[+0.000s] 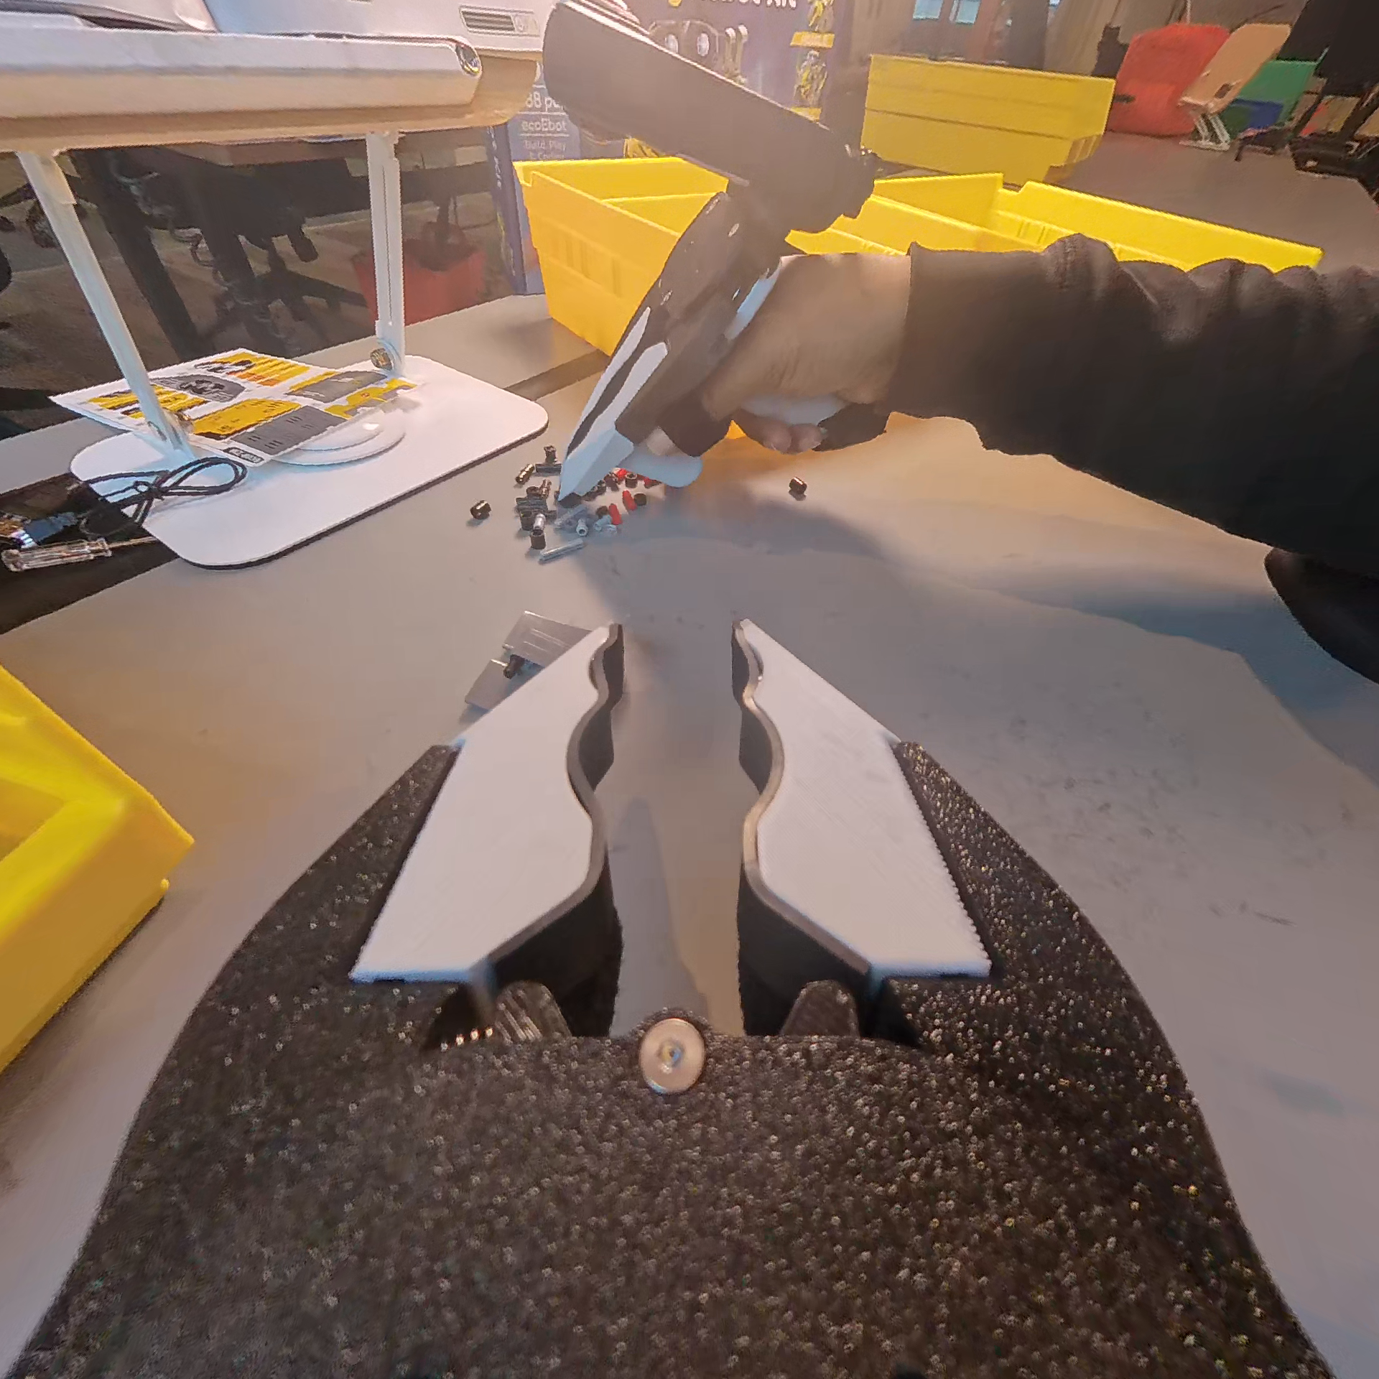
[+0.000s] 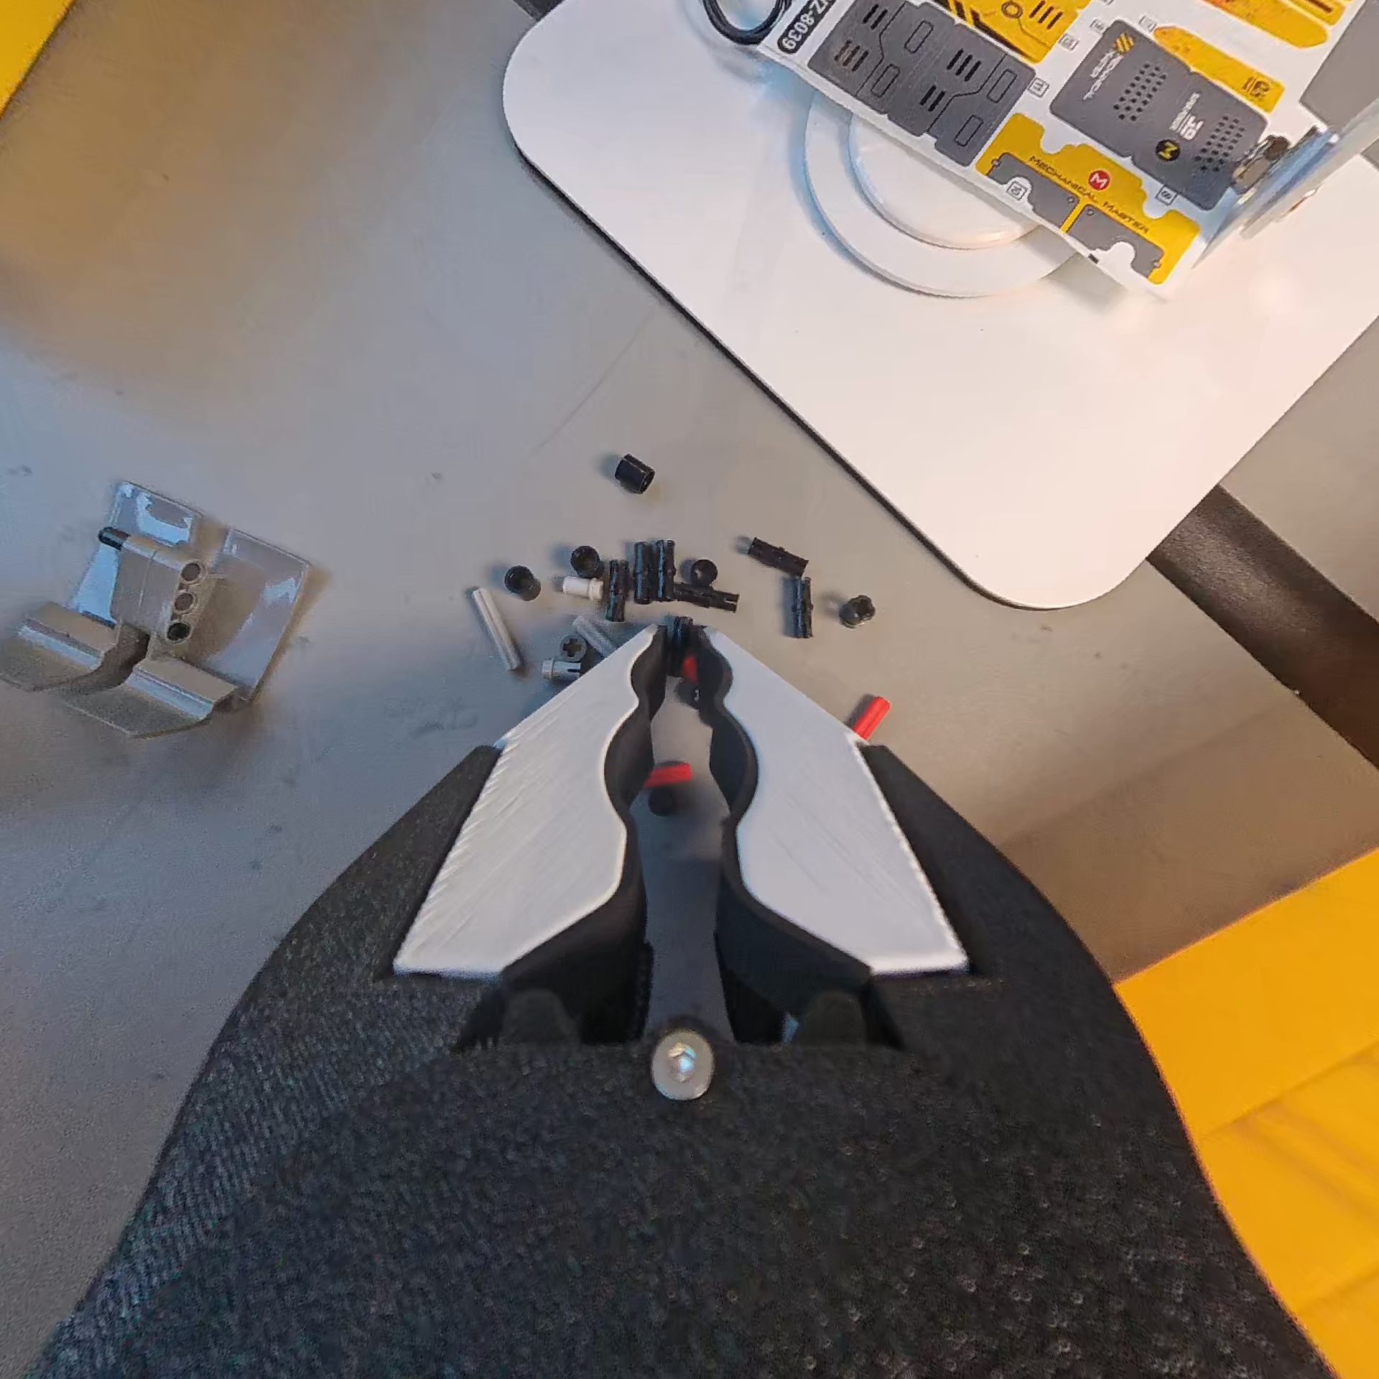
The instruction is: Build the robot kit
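Observation:
My right gripper is shut on a small black pin, tips down in a scatter of small black, red and grey pins on the grey table. In the left wrist view this gripper is held by a hand, pointing down into the same pile. My left gripper is open and empty, low over the table. A grey plastic building part lies just left of its left fingertip; this part also shows in the right wrist view.
A white stand base carries a sticker sheet and a black cable. Yellow bins stand behind the pile, another at the left edge. A lone black pin lies to the right.

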The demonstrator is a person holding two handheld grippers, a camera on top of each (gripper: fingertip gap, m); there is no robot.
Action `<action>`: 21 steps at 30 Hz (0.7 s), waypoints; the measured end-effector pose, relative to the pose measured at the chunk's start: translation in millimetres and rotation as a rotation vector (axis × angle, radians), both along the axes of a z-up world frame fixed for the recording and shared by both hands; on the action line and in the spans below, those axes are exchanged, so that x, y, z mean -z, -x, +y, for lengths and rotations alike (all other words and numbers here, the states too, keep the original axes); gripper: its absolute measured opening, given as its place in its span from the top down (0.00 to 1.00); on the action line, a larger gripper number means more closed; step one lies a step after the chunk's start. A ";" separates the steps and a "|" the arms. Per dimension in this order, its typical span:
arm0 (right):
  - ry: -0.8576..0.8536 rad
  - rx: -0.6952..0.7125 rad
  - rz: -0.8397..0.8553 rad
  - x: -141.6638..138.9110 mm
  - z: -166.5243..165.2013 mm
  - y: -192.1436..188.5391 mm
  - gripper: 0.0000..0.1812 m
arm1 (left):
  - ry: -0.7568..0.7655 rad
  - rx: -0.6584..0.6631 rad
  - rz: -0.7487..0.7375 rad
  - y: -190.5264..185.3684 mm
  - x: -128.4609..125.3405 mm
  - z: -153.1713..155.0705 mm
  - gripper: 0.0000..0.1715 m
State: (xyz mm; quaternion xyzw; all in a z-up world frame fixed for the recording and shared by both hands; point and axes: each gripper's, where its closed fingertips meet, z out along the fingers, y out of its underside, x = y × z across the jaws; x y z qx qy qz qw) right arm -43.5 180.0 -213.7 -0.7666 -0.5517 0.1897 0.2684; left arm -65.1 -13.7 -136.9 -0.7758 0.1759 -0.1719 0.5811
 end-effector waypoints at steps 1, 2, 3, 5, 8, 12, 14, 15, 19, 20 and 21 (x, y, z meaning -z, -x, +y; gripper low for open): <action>0.006 -0.005 -0.002 0.1 -0.5 0.1 0.97 | 0.002 -0.002 -0.002 0.6 0.3 0.3 0.84; 0.013 -0.007 -0.003 0.3 -0.8 0.2 0.97 | 0.004 -0.003 -0.004 1.3 0.7 0.4 0.84; 0.016 -0.010 -0.003 0.4 -0.9 0.3 0.97 | 0.006 -0.004 -0.005 1.7 1.1 0.6 0.84; 0.021 -0.016 0.000 -0.4 -0.7 0.5 0.97 | 0.007 -0.005 -0.005 2.1 1.3 0.8 0.84; -0.009 -0.063 0.086 -27.1 -7.5 2.9 0.97 | 0.004 -0.006 -0.001 2.1 0.8 0.5 0.84; -0.033 -0.212 0.240 -89.7 -50.2 -8.2 0.97 | 0.002 -0.007 -0.005 2.7 -0.1 0.7 0.84; -0.010 -0.279 0.218 -93.6 -81.3 -24.7 0.97 | 0.000 -0.006 -0.006 2.3 -0.9 0.5 0.84; -0.007 -0.313 0.198 -89.5 -98.5 -32.9 0.97 | -0.002 -0.006 -0.004 2.1 -1.5 0.3 0.84; 0.010 -0.385 0.127 -53.0 -167.1 -56.2 0.97 | -0.010 -0.010 0.014 1.7 -1.7 0.2 0.84; 0.013 -0.388 0.106 -41.9 -181.1 -60.3 0.97 | -0.009 -0.010 0.017 1.3 -0.9 0.4 0.84; 0.011 -0.396 0.089 -32.0 -193.7 -63.4 0.97 | -0.006 -0.010 0.020 0.9 0.2 0.7 0.84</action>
